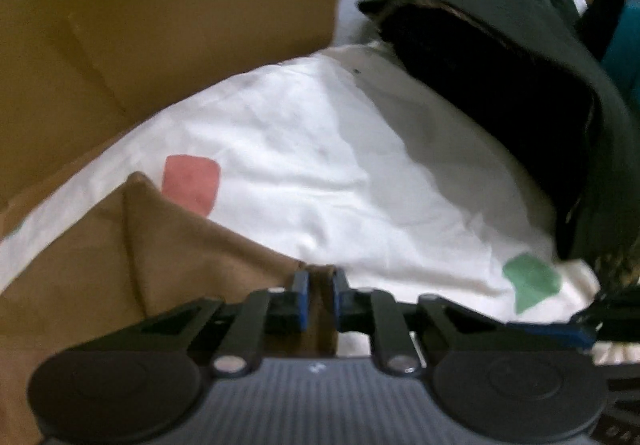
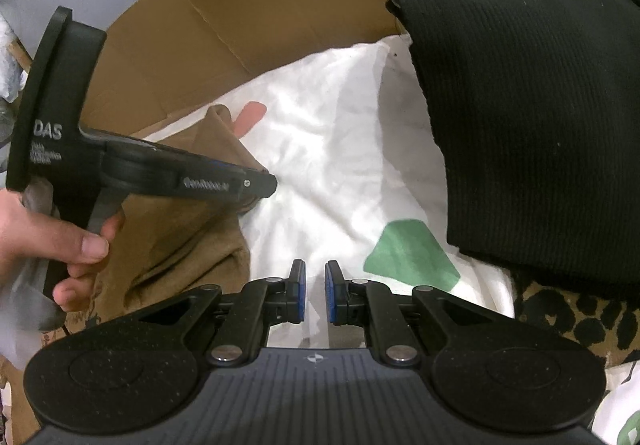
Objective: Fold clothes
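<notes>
While the left gripper point(image 1: 319, 299) pinches an edge of the brown garment point(image 1: 168, 257) on the white sheet point(image 1: 320, 165), the right gripper point(image 2: 315, 295) hovers nearly pressed together, holding nothing

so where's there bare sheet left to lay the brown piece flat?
One free patch: the middle of the white sheet, bordered by the brown garment on the left, the cardboard box behind and the black knit on the right. Crowded: the left edge, where the left gripper pinches the brown cloth, and the right under the black pile.
</notes>
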The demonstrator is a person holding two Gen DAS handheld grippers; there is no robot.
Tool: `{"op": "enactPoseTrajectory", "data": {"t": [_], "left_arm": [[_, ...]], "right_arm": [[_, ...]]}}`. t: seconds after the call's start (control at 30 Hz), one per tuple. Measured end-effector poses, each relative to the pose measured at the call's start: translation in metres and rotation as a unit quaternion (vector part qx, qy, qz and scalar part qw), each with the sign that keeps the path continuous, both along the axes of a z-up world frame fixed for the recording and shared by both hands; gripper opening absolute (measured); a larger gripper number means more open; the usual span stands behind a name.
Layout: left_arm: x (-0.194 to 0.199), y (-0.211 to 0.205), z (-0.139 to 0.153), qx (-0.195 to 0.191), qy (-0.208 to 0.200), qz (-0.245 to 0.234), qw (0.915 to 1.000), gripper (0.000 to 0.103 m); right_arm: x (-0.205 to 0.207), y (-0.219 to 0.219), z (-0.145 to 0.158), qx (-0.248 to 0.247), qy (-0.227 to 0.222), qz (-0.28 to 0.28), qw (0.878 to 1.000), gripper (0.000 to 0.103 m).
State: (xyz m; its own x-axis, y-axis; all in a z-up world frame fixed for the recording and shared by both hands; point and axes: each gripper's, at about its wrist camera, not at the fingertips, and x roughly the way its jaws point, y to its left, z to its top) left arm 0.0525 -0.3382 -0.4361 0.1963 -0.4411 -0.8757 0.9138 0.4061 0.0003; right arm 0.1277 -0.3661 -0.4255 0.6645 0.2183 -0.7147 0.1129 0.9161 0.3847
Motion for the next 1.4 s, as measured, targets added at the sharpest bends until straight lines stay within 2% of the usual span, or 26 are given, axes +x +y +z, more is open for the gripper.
{"op": "enactPoseTrajectory", "data": {"t": [0.03,0.3,0.57,0.87,1.03,1.1,1.17,1.2,1.23,1.27,1.4], "left_arm": [[0.001,0.003,0.005,-0.004,0.0,0.0,1.0,0.004],[0.025,0.054,0.053,-0.049,0.011,0.035,0.9981,0.003],[0.062,0.107,0.072,-0.086,0.029,0.096,0.9913,0.003],[0.096,0.167,0.063,-0.126,0.06,0.177,0.9742,0.003],[0.115,0.181,0.04,-0.147,0.095,0.188,0.9665,0.005],[0.121,0.185,0.03,-0.158,0.106,0.201,0.961,0.014],[0.124,0.193,0.023,-0.178,0.117,0.216,0.9529,0.034],[0.125,0.195,0.019,-0.185,0.122,0.22,0.9502,0.04],[0.126,0.197,0.016,-0.188,0.125,0.22,0.9491,0.05],[0.127,0.198,0.012,-0.191,0.128,0.22,0.9482,0.055],[0.133,0.197,-0.001,-0.188,0.142,0.217,0.9475,0.056]], "right_arm": [[0.001,0.0,0.001,-0.001,-0.002,0.001,1.0,0.01],[0.011,0.004,0.016,-0.008,-0.014,0.019,1.0,0.01],[0.035,0.019,0.036,-0.032,-0.02,0.069,0.997,0.01],[0.072,0.037,0.059,-0.069,-0.017,0.134,0.989,0.01],[0.106,0.046,0.065,-0.082,-0.004,0.152,0.985,0.01],[0.121,0.051,0.066,-0.09,-0.003,0.159,0.983,0.011],[0.134,0.055,0.065,-0.09,-0.001,0.158,0.983,0.011],[0.139,0.056,0.064,-0.089,0.0,0.157,0.984,0.011],[0.143,0.058,0.063,-0.087,0.0,0.155,0.984,0.011],[0.147,0.06,0.061,-0.086,0.0,0.154,0.984,0.011],[0.151,0.066,0.055,-0.082,-0.001,0.158,0.984,0.011]]}}
